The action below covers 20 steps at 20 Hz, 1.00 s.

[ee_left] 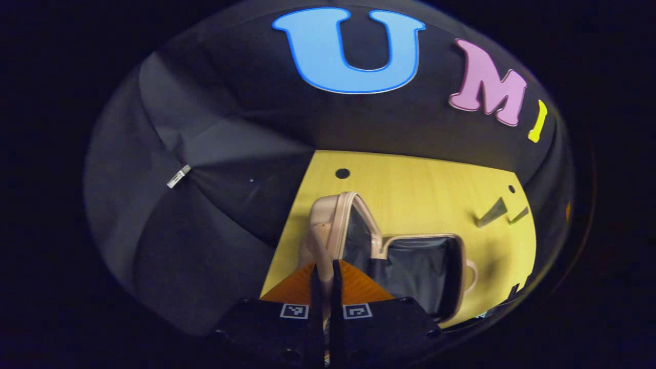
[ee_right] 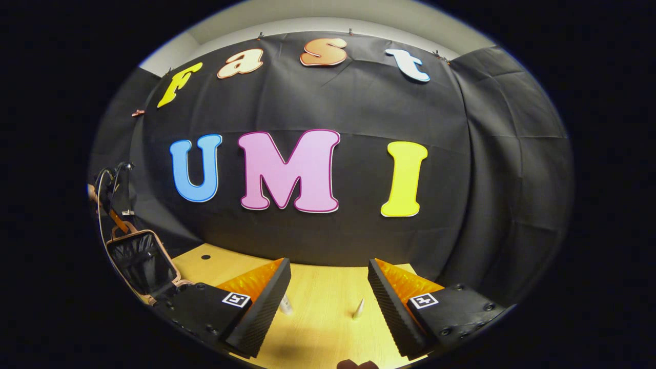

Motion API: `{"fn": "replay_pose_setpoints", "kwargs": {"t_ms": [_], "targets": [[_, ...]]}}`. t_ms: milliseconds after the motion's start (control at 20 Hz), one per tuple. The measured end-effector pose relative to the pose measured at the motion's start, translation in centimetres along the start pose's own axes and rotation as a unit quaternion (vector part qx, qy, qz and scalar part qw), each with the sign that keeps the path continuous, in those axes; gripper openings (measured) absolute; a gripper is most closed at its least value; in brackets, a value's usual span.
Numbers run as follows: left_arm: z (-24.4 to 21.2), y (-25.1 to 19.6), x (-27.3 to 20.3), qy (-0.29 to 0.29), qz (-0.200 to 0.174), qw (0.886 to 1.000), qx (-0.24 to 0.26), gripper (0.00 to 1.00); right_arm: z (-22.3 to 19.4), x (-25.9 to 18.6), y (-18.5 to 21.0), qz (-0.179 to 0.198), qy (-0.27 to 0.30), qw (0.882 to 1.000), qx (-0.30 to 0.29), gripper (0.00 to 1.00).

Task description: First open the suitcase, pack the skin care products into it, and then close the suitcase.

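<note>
Left tool [ee_left: 324,271] pinching suitcase [ee_left: 410,266] lid edge [ee_left: 328,225].

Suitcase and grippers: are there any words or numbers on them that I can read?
There are none that can be read.
Suitcase: no writing shows on it.
Left gripper, marker squares: black-and-white patterns, not words.
Right gripper, marker squares: patterns too, no words.
White tag on the cloth: too small to read.
</note>
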State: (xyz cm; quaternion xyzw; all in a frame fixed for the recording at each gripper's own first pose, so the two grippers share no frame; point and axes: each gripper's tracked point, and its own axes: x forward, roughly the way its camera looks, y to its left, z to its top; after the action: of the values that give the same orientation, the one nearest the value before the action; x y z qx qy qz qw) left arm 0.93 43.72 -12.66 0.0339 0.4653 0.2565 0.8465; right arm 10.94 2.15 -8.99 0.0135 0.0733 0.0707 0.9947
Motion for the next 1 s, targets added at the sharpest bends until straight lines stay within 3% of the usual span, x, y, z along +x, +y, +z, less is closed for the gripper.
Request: {"fn": "replay_pose_setpoints", "kwargs": {"t_ms": [200, 500, 700, 750, 800, 850, 900, 950, 1000], "targets": [[-4.7, 5.5, 8.9, 0.061, 0.03, 0.998, -0.007, 0.07, -0.1, 0.1, 1.0, -0.022, 0.019, 1.0, -0.002, 0.96], [-13.0, 6.3, 19.1, 0.159, -0.004, 0.985, -0.067, 0.08, -1.5, 1.2, 2.1, -0.048, 0.063, 0.997, -0.01, 0.96], [-12.8, 8.0, 20.3, 0.12, 0.004, 0.993, -0.014, 0.1, -2.5, 2.4, 2.4, -0.062, 0.084, 0.994, 0.014, 0.96], [-12.4, 8.1, 20.0, 0.104, -0.001, 0.995, -0.008, 0.23, -2.5, 2.9, 2.4, -0.066, 0.085, 0.994, 0.014, 0.96], [-11.6, 9.0, 19.1, 0.086, 0.017, 0.996, 0.004, 0.34, -2.5, 3.2, 2.1, -0.069, 0.083, 0.994, 0.005, 0.96], [-10.7, 9.7, 18.3, 0.066, 0.026, 0.997, 0.008, 0.72, -2.4, 3.4, 1.7, -0.075, 0.081, 0.994, -0.006, 0.96], [-9.3, 9.4, 17.2, 0.035, 0.019, 0.999, 0.006, 0.81, -2.3, 3.6, 1.2, -0.081, 0.077, 0.994, -0.014, 0.96], [-7.6, 8.8, 15.7, 0.0, 0.01, 1.0, 0.001, 1.0, -2.2, 3.8, 0.7, -0.088, 0.071, 0.993, -0.018, 0.96], [-5.8, 7.6, 13.8, -0.039, 0.003, 0.999, 0.004, 0.99, -2.2, 3.9, 0.3, -0.094, 0.067, 0.993, -0.019, 0.96]]}}
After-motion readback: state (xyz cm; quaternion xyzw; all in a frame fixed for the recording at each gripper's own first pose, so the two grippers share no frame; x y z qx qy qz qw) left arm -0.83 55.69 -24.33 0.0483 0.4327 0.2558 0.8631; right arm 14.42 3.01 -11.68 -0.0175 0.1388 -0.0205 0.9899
